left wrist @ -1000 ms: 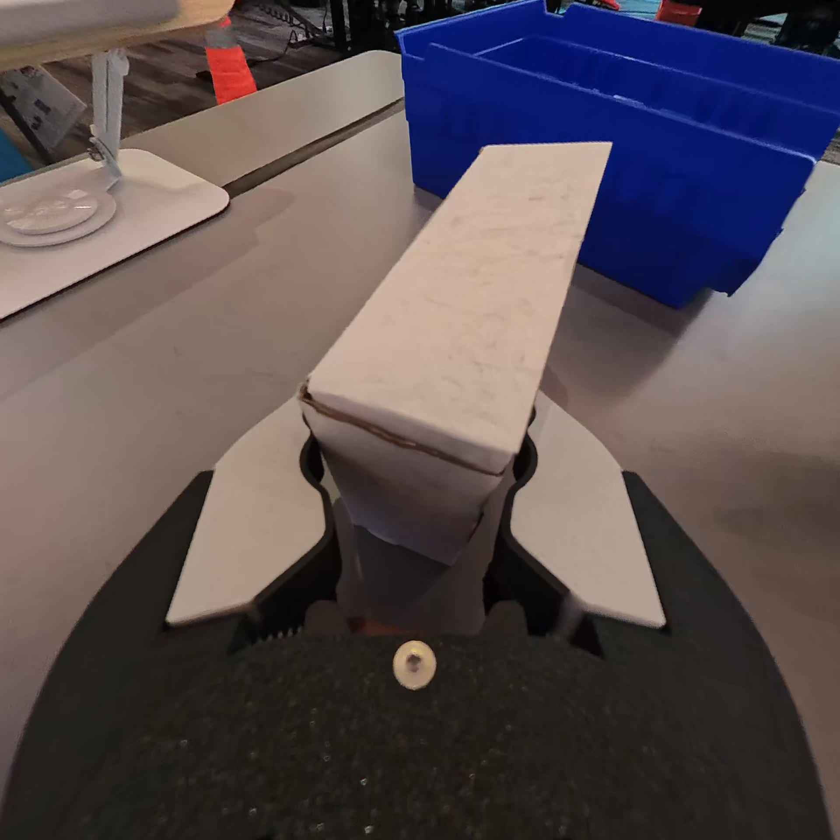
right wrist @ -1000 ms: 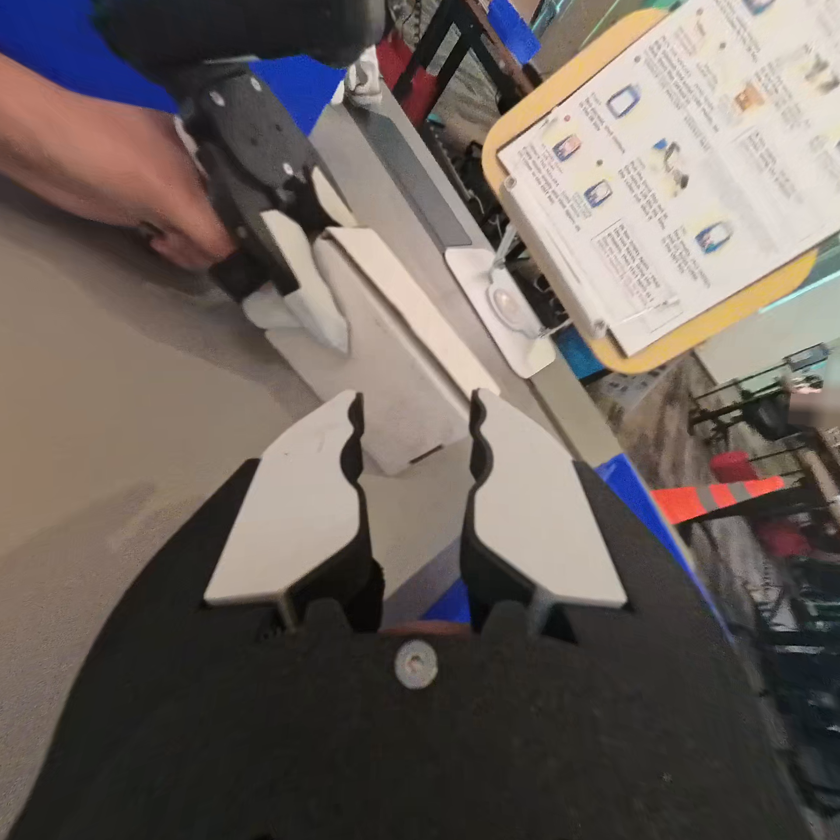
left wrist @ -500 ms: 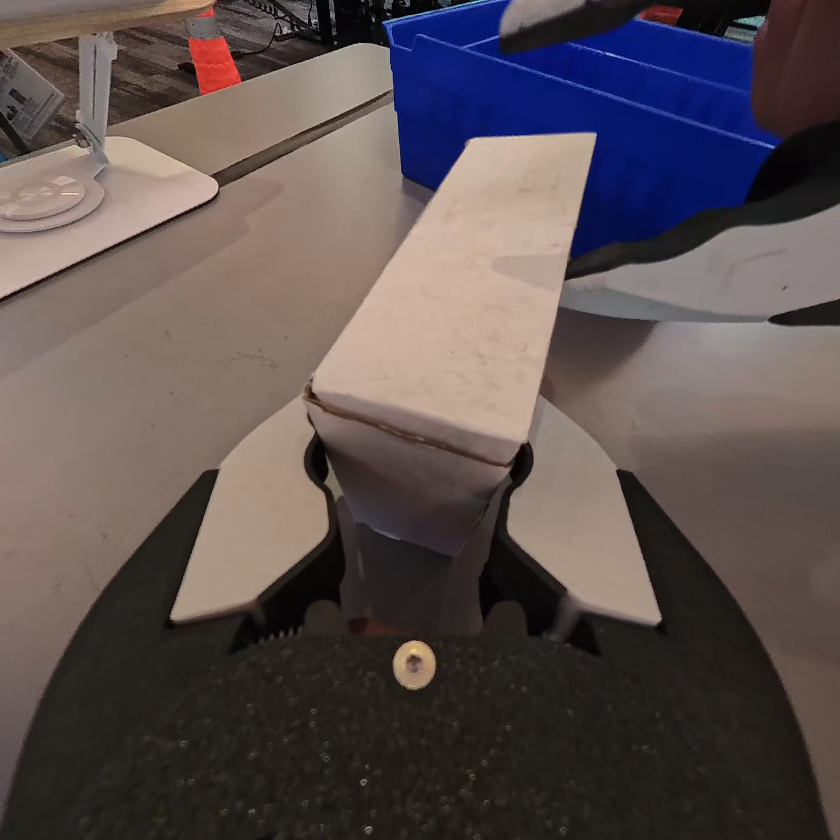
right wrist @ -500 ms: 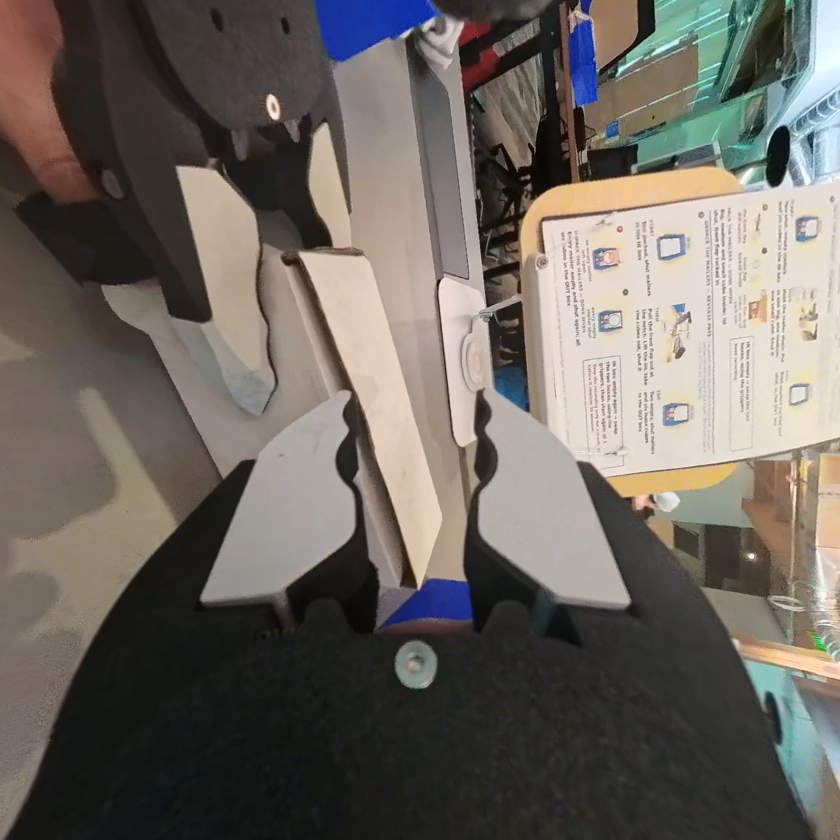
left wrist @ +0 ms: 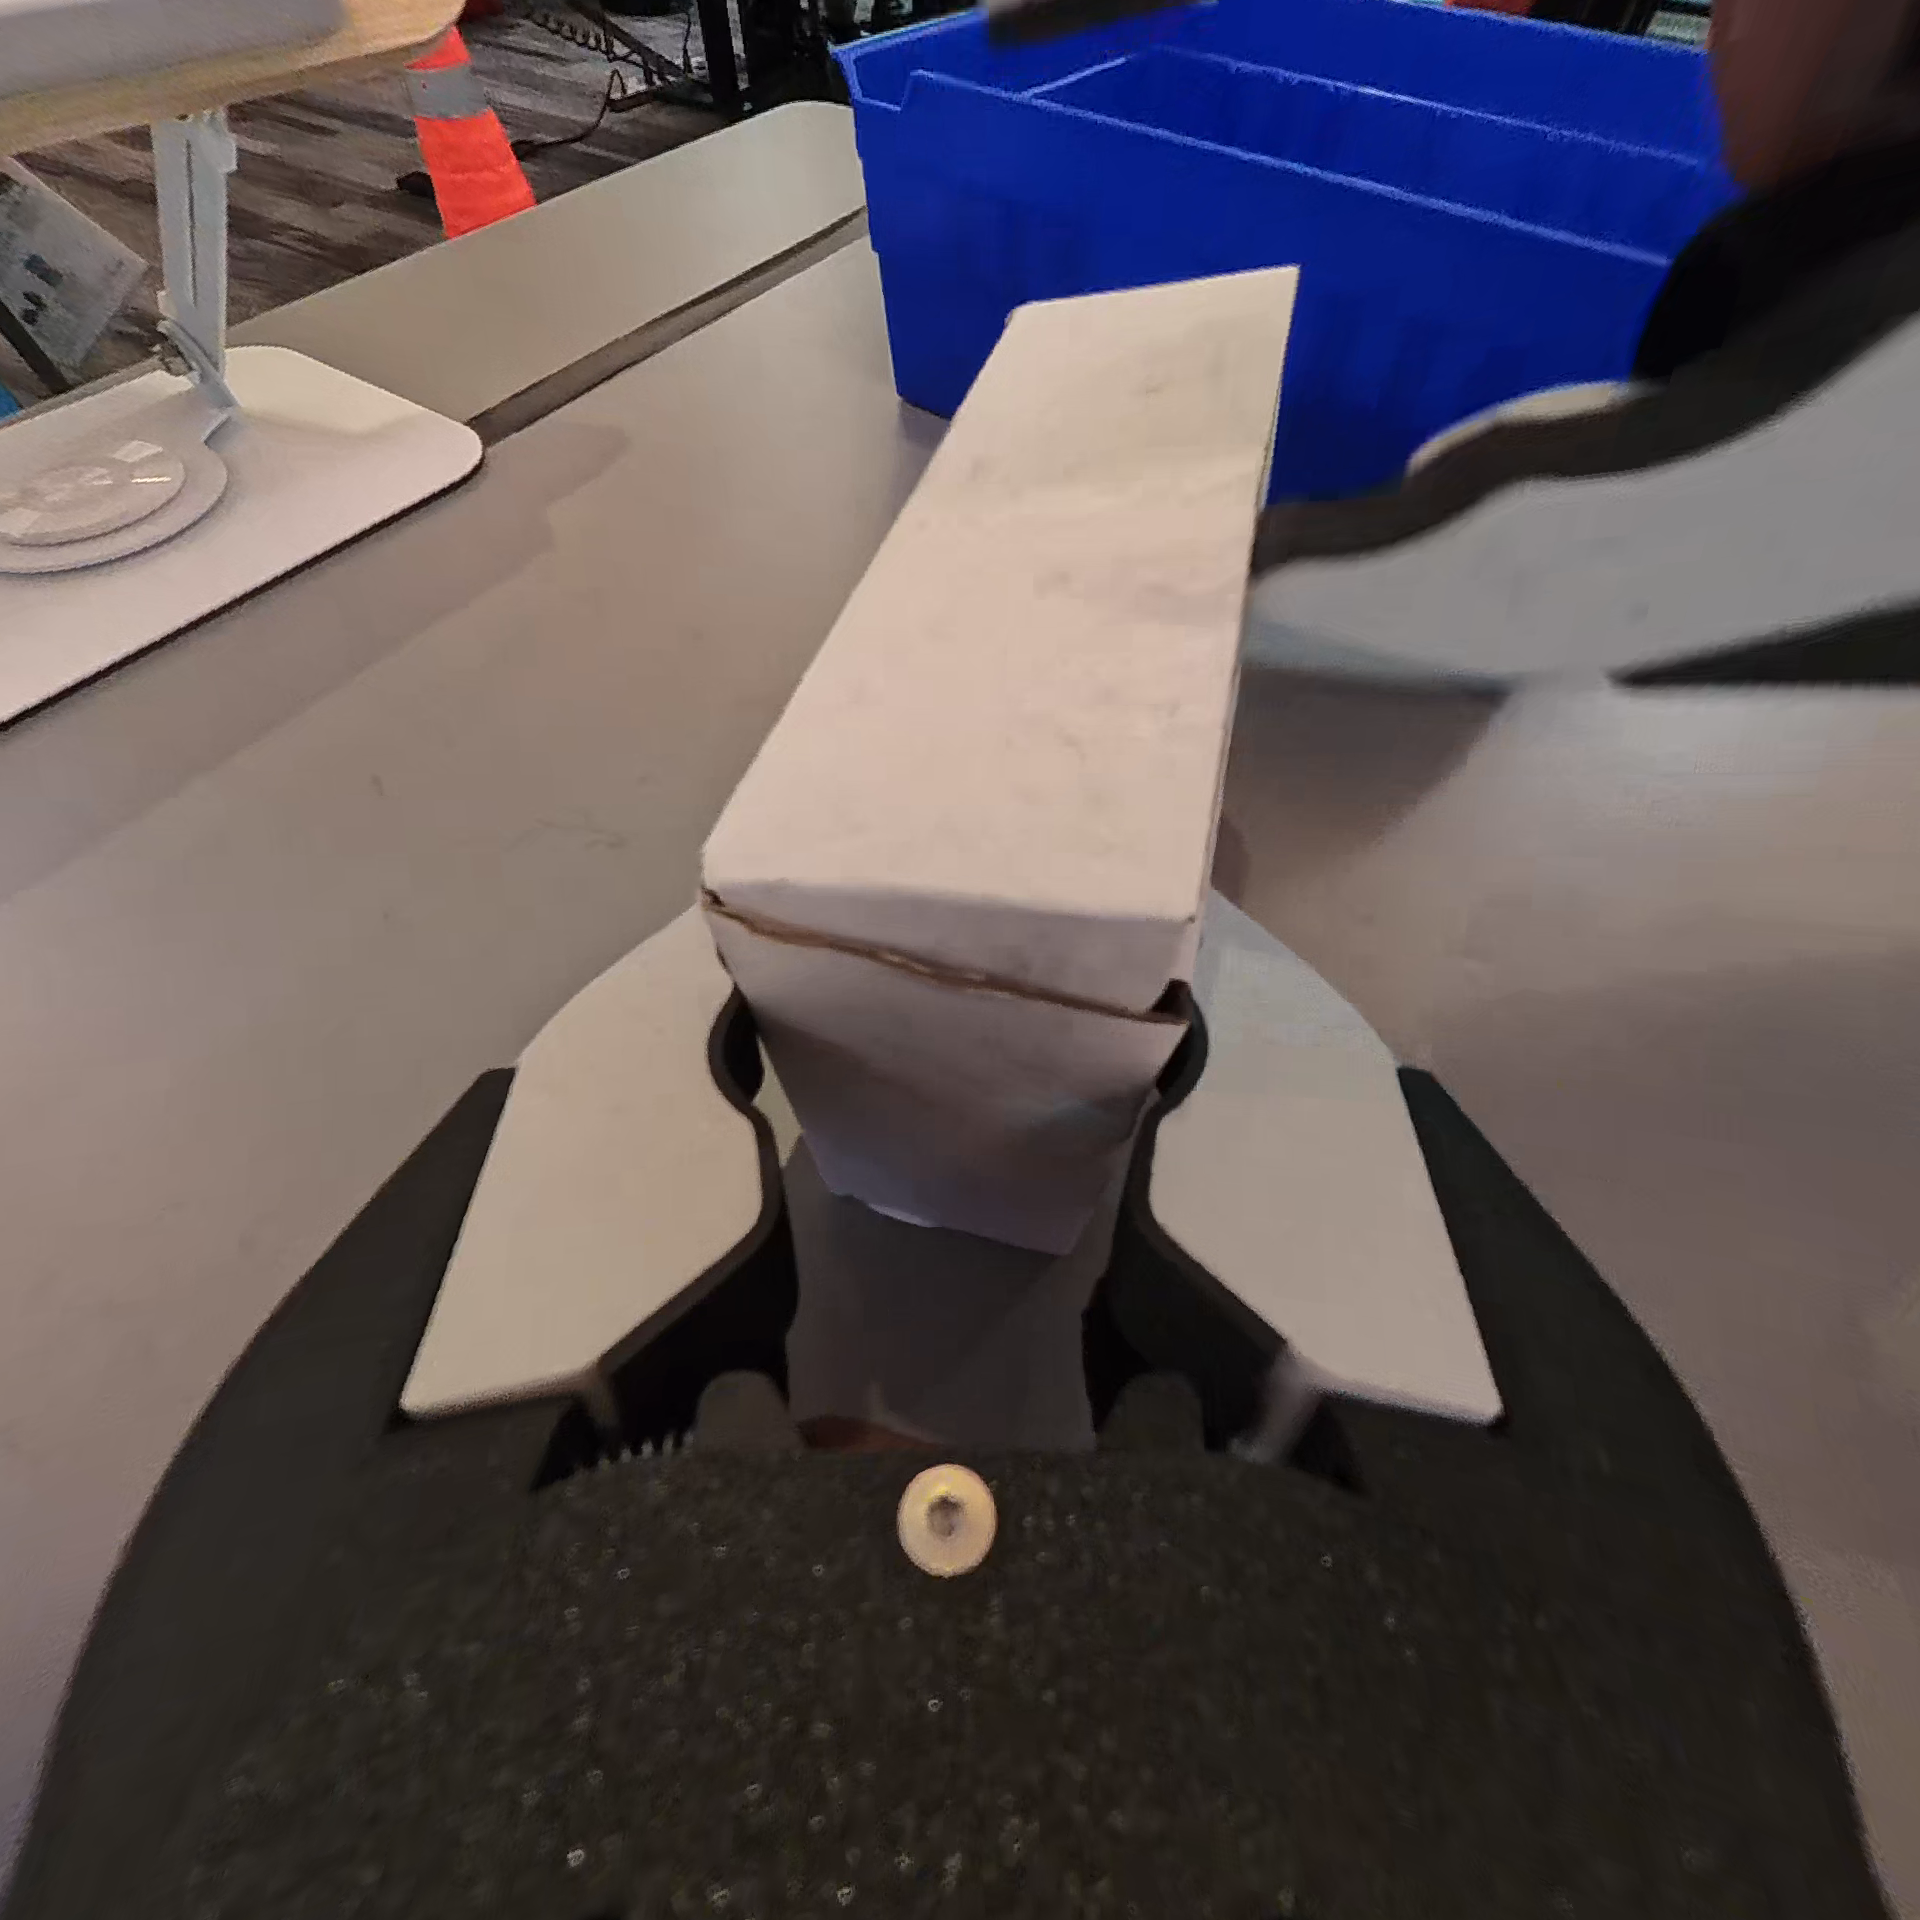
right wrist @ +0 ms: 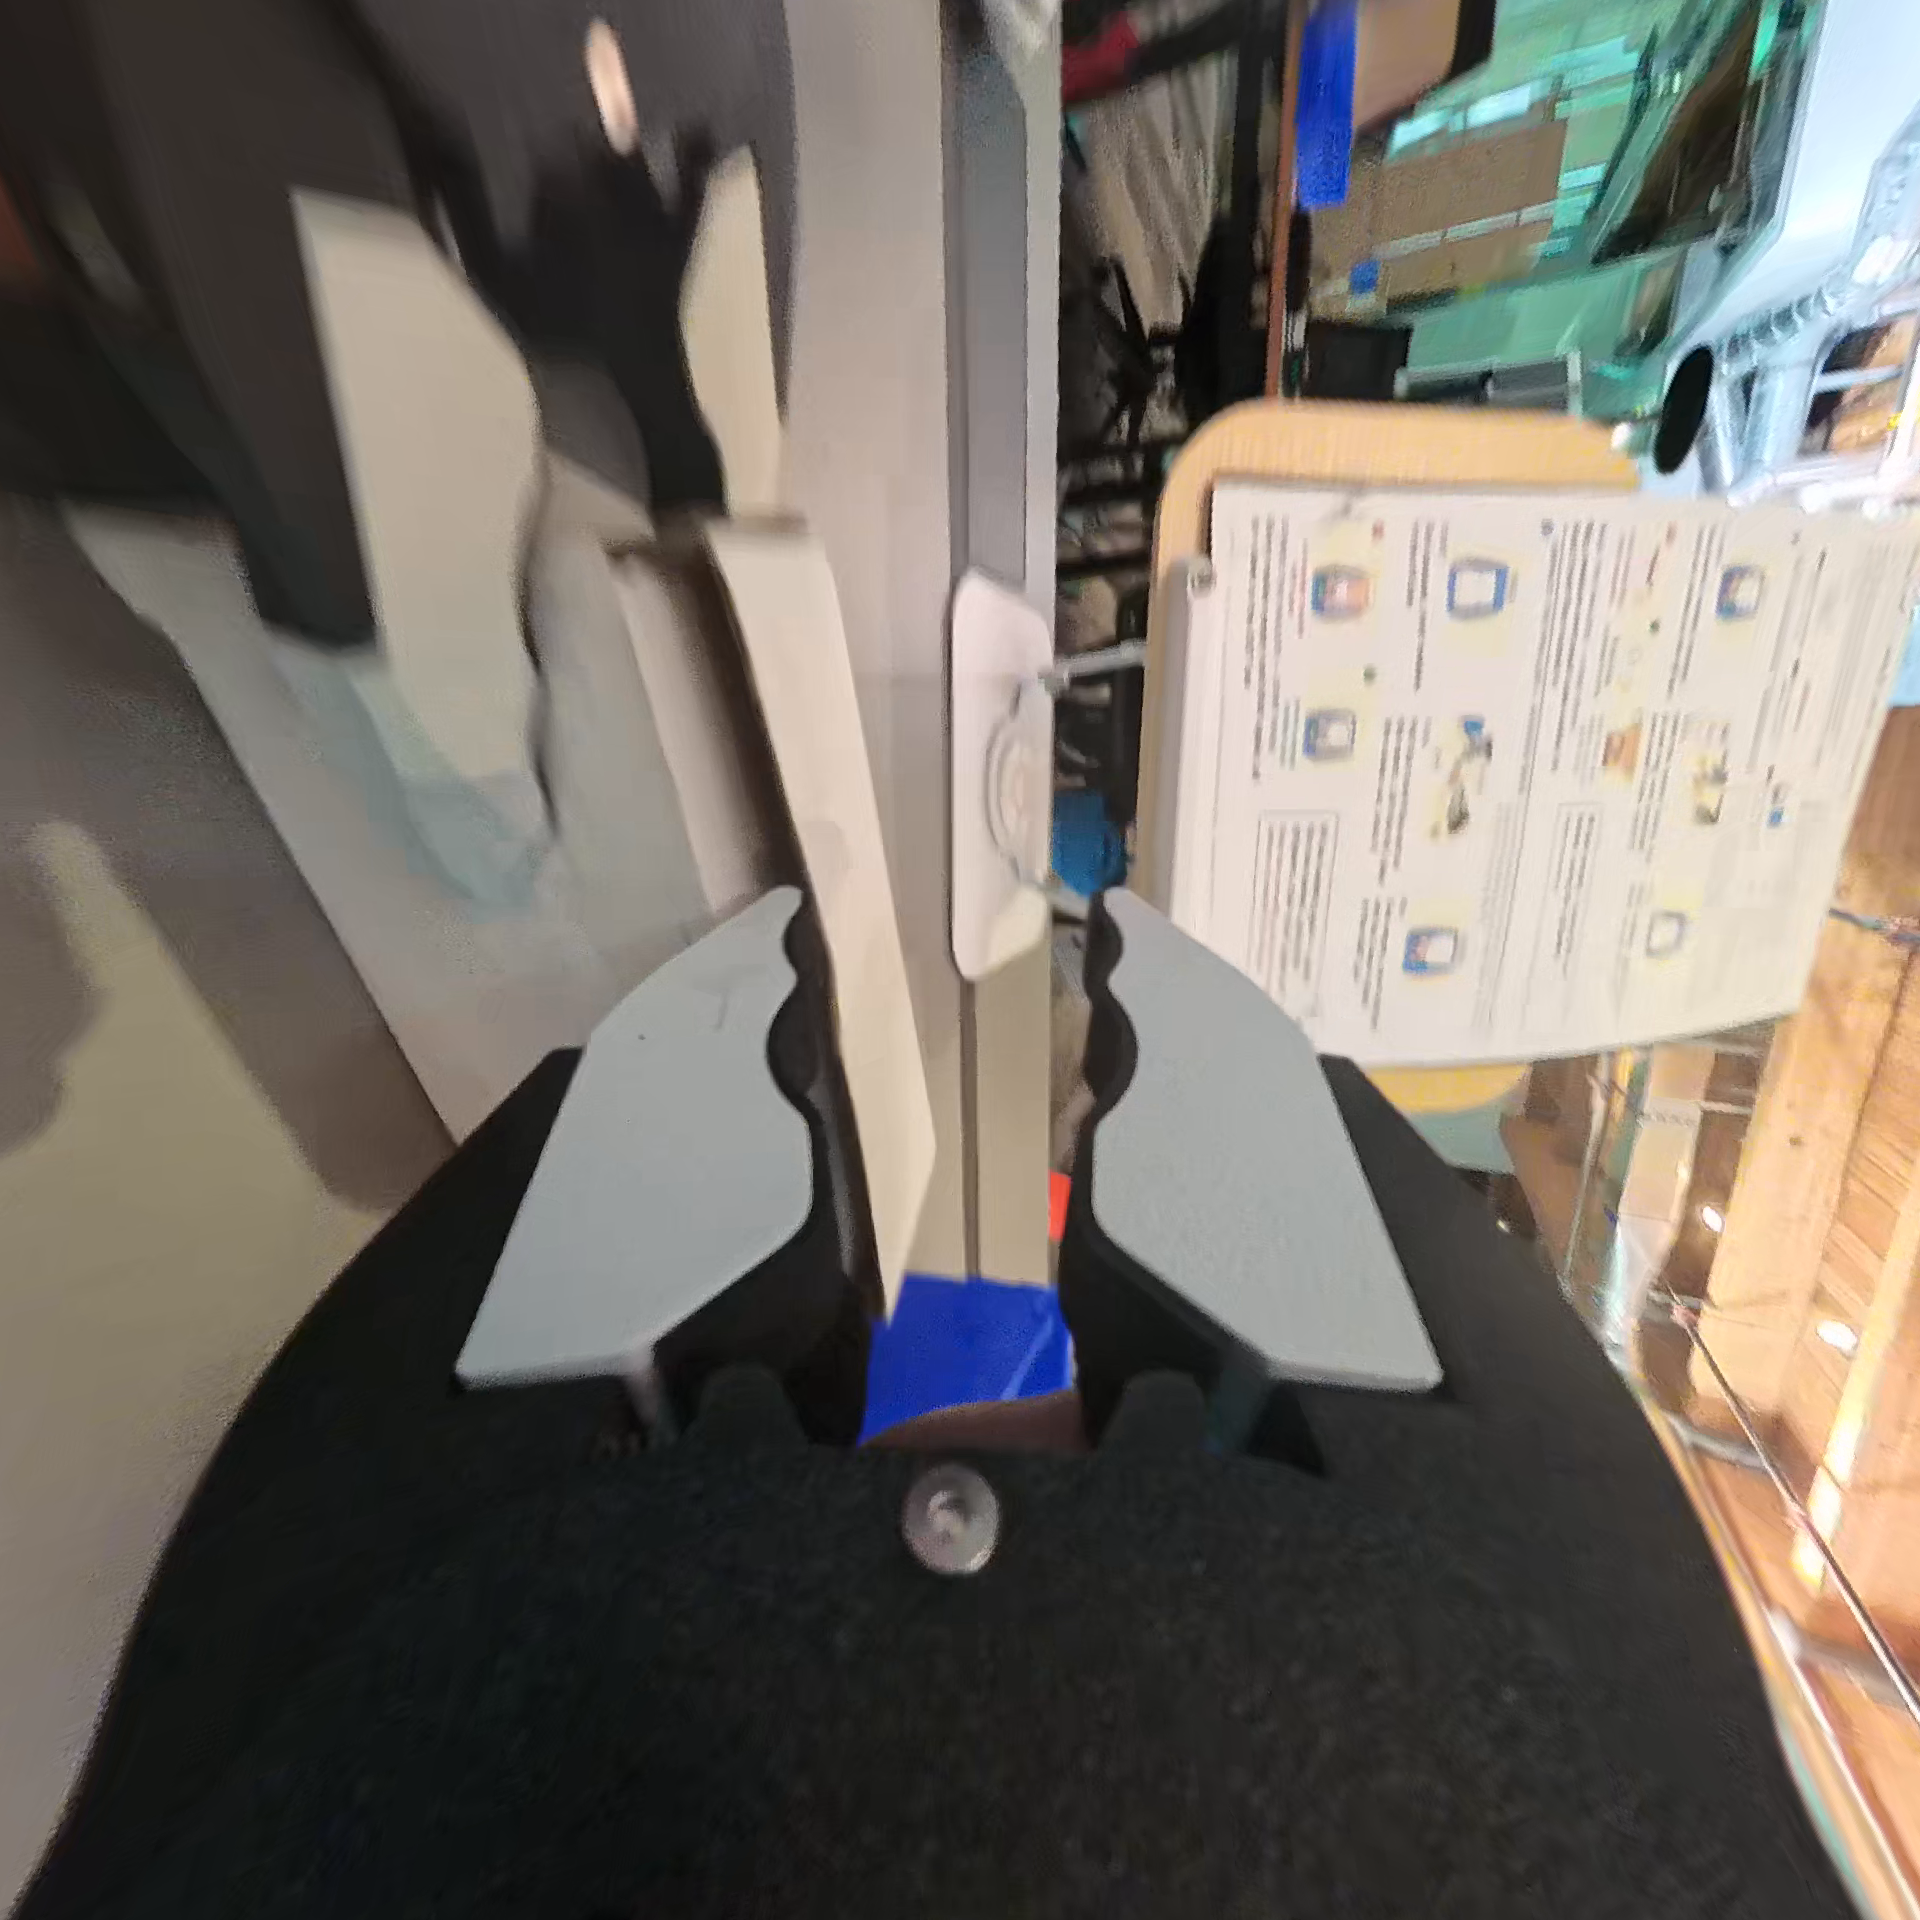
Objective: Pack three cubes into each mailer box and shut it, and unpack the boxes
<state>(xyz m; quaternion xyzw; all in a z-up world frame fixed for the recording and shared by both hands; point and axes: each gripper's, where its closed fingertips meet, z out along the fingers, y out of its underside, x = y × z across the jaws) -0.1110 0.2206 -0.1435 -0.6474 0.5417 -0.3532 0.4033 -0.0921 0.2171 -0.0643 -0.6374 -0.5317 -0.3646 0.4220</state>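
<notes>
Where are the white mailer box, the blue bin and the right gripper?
white mailer box (left wrist: 1049, 665), left wrist view, on its top panel.
blue bin (left wrist: 1299, 249), left wrist view, on its near wall.
right gripper (right wrist: 951, 987), right wrist view, between its open fingers.

Box: white w/ faint grey scuffs, thin brown line along the end seam. Bin: bright blue, fine ribbing on its wall. Worktop: plain grey-beige. Cone: orange w/ a grey band. Stand base: white. Fingers: pale grey faces, black edges, on a black speckled body. Board: light wood, w/ a white sheet carrying small blue pics.
</notes>
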